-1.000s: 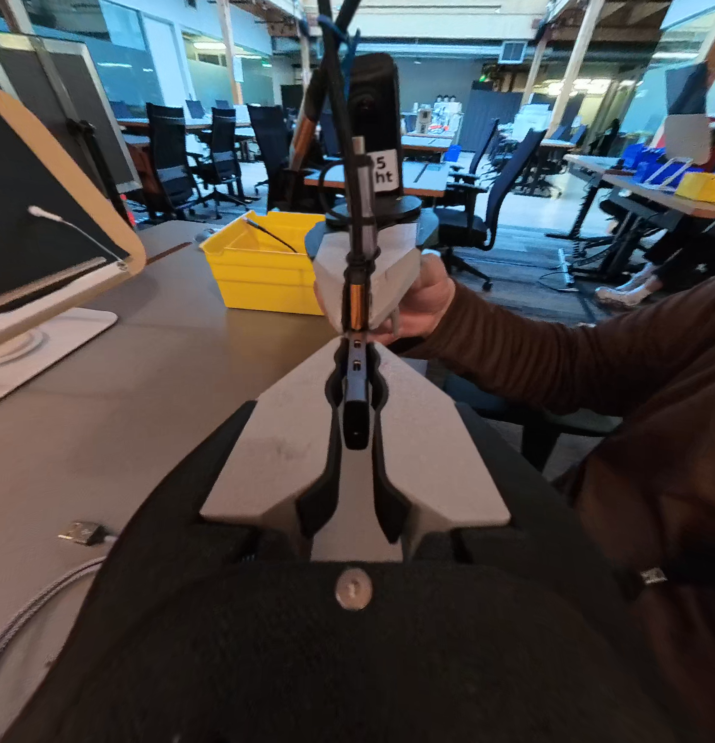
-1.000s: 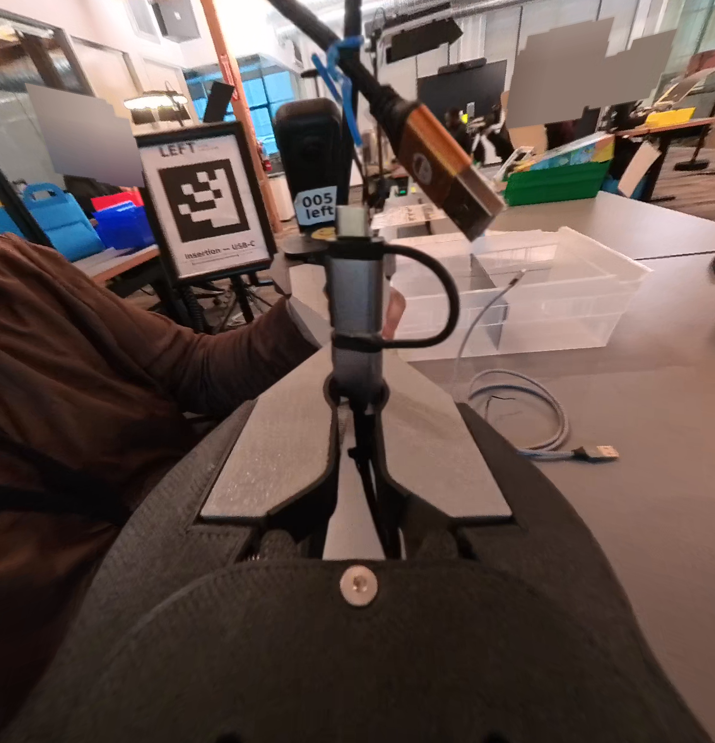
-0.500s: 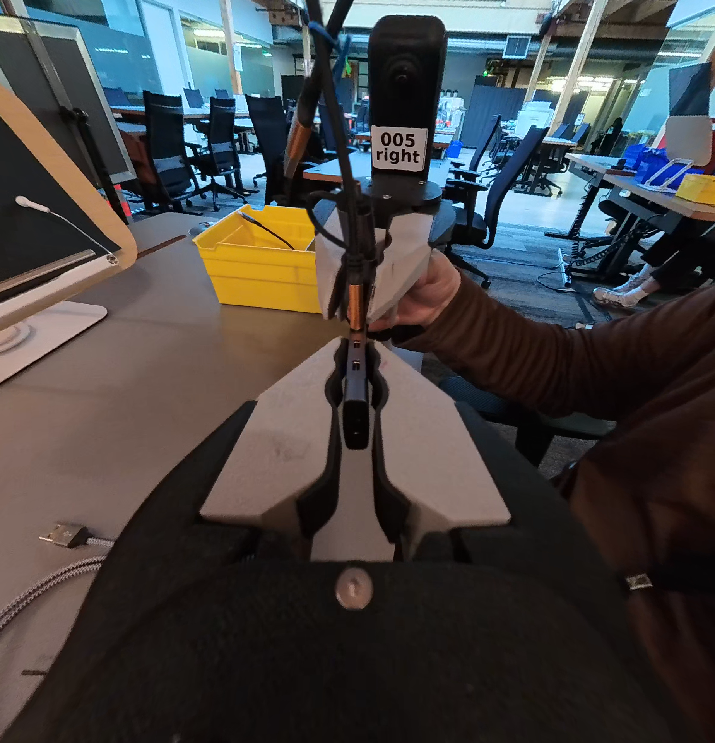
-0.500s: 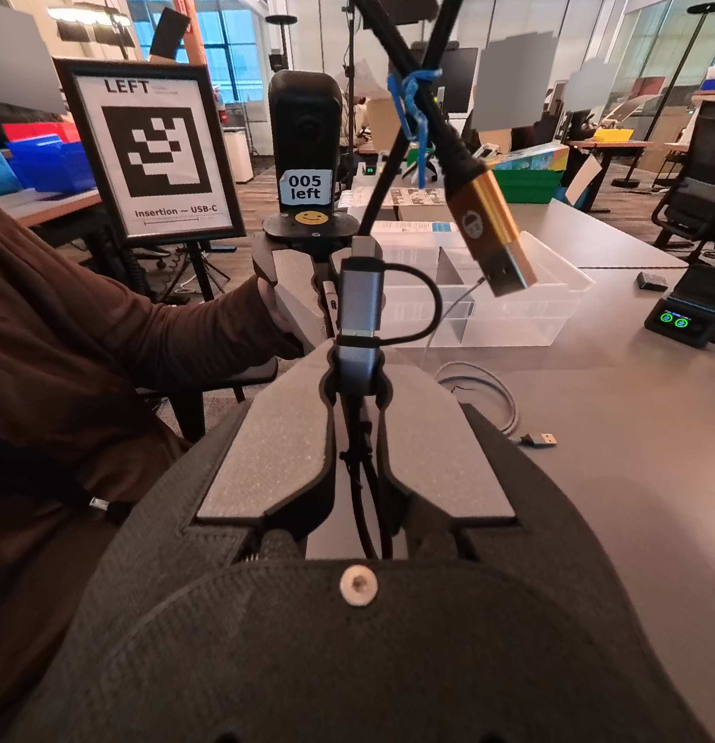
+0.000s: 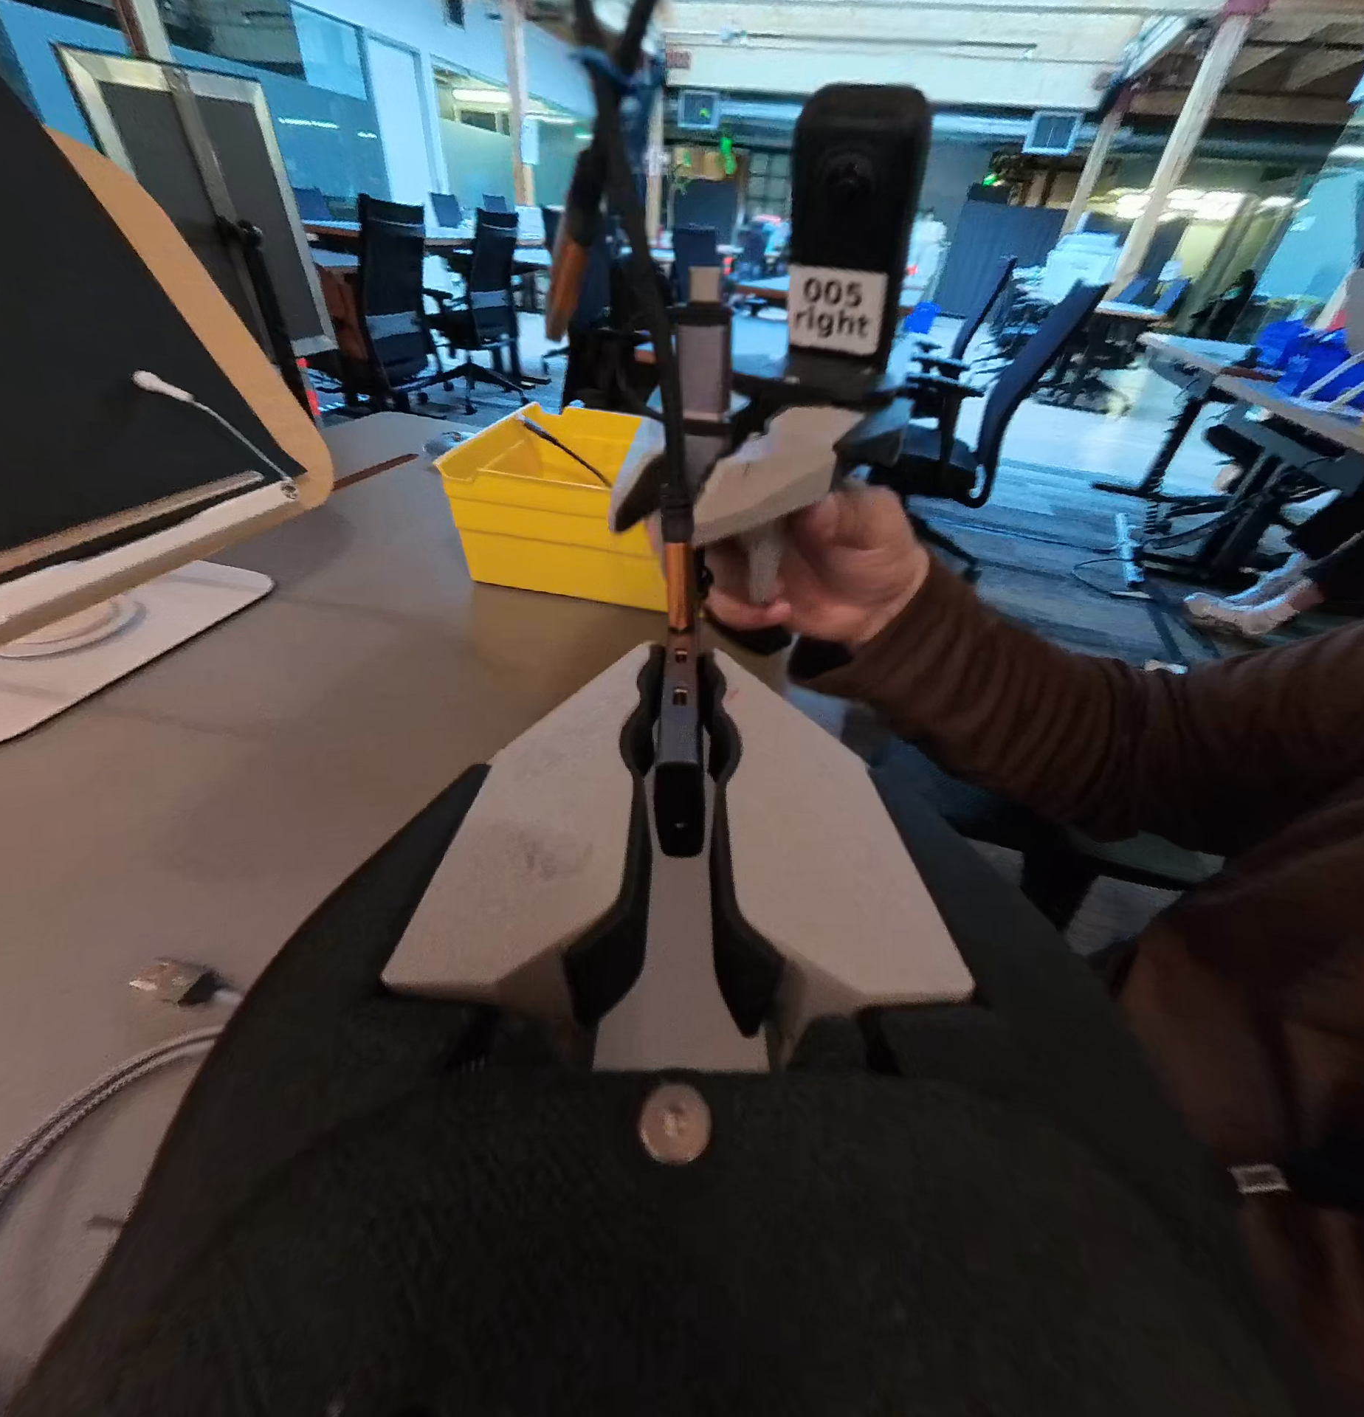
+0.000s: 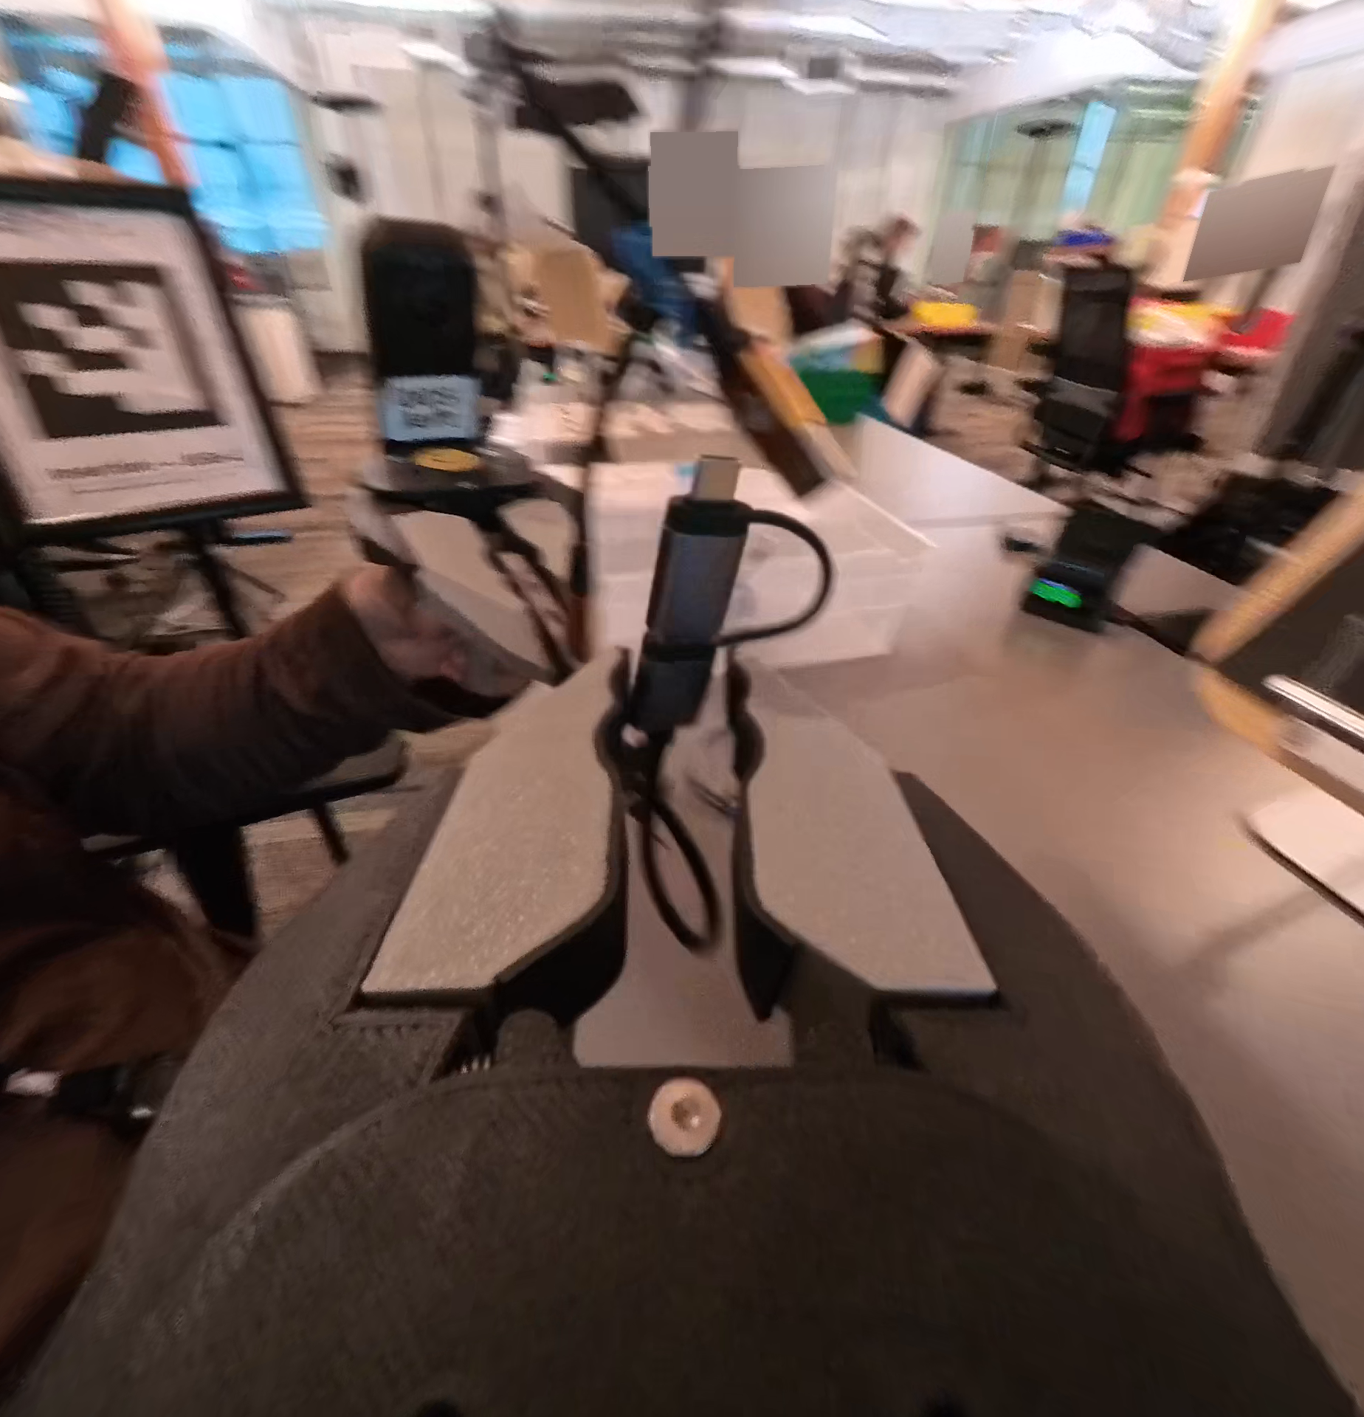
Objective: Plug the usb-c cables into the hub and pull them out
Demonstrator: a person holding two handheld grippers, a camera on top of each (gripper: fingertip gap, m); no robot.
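Left gripper (image 5: 679,682): closed on the hub (image 5: 677,759), a thin dark bar held edge-on between the fingertips, its near end reaching back toward the camera.
Right gripper (image 6: 675,690): jaws narrow around a grey adapter (image 6: 690,590); whether they pinch it cannot be told through the blur. In the left view it sits at 12 o'clock beyond the hub, carried by a hand (image 5: 825,567).
Plug (image 5: 677,567): orange-sleeved, seated in the far end of the hub, its black cable (image 5: 648,253) rising to 12 o'clock out of frame.
Adapter: tilted slightly right, metal tip up, with a thin black loop (image 6: 805,567) on its right side and a cord (image 6: 683,882) hanging between the fingers.
Open room: bare grey table (image 5: 242,767) at 9 o'clock in the left view; open tabletop at 3 o'clock in the right view.
Edges: table edge runs just right of the left gripper, with floor and chairs beyond.
Obstacles: yellow bin (image 5: 541,514) at 11 o'clock, just behind the right gripper; monitor (image 5: 88,368) at 10 o'clock; braided cable (image 5: 81,1096) with metal plug (image 5: 174,981) at 8 o'clock; clear bin (image 6: 817,583) behind the adapter; framed marker board (image 6: 111,368) at 10 o'clock.
Hidden or unclear: right view heavily motion-blurred; a second orange connector (image 6: 779,429) at 12 o'clock is smeared; hub ports are not visible.
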